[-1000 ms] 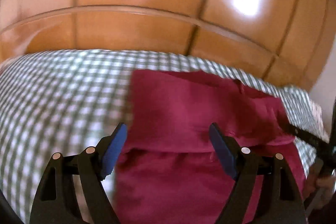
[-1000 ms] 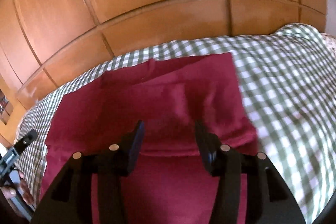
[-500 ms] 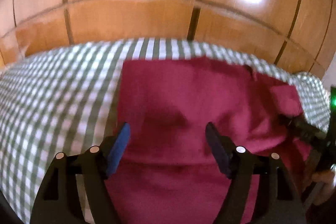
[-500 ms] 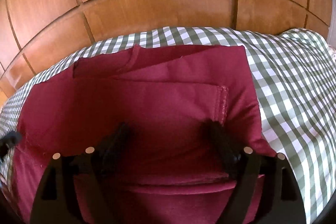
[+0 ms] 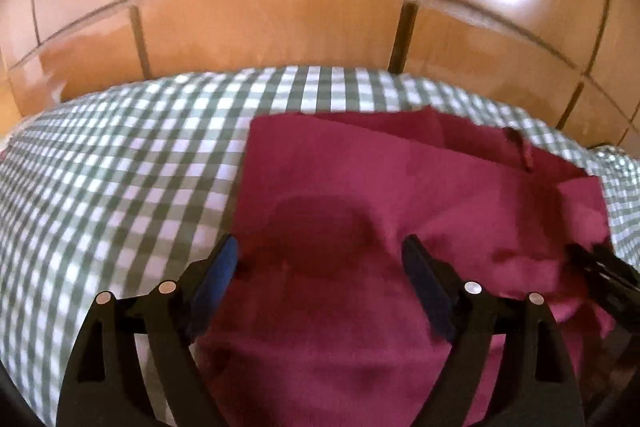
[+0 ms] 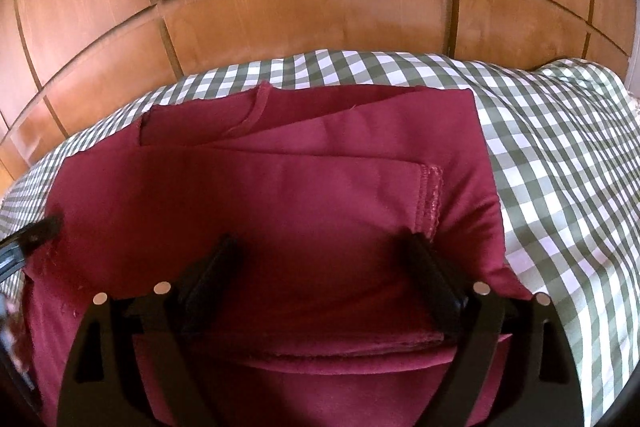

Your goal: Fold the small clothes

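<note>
Releasing fold | dark red woven cloth garment (image 6: 280, 211) lies doubled on green-and-white checked bedcover (image 6: 560, 155) | my left gripper (image 5: 320, 259) and right gripper (image 6: 320, 259) just spread wide, gripping nothing | next, I judge: pinch one side edge, fold across.

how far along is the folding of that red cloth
Done: the maroon garment lies on the checked sheet with a layer folded over, its hemmed edge on top. In hand: nothing; the left gripper and right gripper, jaws just opened, hover above it. Left: probably another fold.
</note>
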A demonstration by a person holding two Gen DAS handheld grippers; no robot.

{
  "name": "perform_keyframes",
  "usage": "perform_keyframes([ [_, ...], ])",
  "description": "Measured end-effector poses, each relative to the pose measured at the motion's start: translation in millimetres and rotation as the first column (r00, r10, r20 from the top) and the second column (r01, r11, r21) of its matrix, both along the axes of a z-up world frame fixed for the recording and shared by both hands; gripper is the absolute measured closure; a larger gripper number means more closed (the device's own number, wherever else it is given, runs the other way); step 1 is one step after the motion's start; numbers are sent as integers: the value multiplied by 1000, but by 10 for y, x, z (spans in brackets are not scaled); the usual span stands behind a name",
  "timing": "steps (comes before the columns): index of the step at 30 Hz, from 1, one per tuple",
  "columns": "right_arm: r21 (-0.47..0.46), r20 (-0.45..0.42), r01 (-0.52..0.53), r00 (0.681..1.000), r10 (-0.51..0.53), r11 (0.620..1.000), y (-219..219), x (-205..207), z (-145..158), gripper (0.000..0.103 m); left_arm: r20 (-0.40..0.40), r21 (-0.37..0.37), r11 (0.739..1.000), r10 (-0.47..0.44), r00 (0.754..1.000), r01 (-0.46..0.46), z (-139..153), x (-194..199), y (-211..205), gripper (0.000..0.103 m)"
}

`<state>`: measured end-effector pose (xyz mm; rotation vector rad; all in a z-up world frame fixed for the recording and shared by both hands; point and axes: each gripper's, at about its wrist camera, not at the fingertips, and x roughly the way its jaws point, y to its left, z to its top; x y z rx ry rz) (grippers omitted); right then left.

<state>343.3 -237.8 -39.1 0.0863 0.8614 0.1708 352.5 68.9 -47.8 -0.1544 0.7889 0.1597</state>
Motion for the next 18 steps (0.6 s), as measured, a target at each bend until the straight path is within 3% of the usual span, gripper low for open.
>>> perform_keyframes([
  [9, -37, 8, 1, 1000, -1, 999, 28, -37, 27, 14, 119, 15, 1000, -15, 993, 13, 416, -786, -91, 15],
  [11, -62, 6, 3, 1000, -2, 998, 60, -53, 41, 11, 123, 7, 1000, -20, 992, 19, 466, -913, -87, 15],
  [13, -121, -1, 38, 999, -38, 992, 90, -94, 84, 2, 128, 8, 1000, -26, 991, 25, 528, -1051, -88, 15],
  [18, -71, -16, 51, 999, -52, 996, 18, -347, 208, 2, 142, 14, 999, -37, 989, 35, 632, -1344, -73, 15],
])
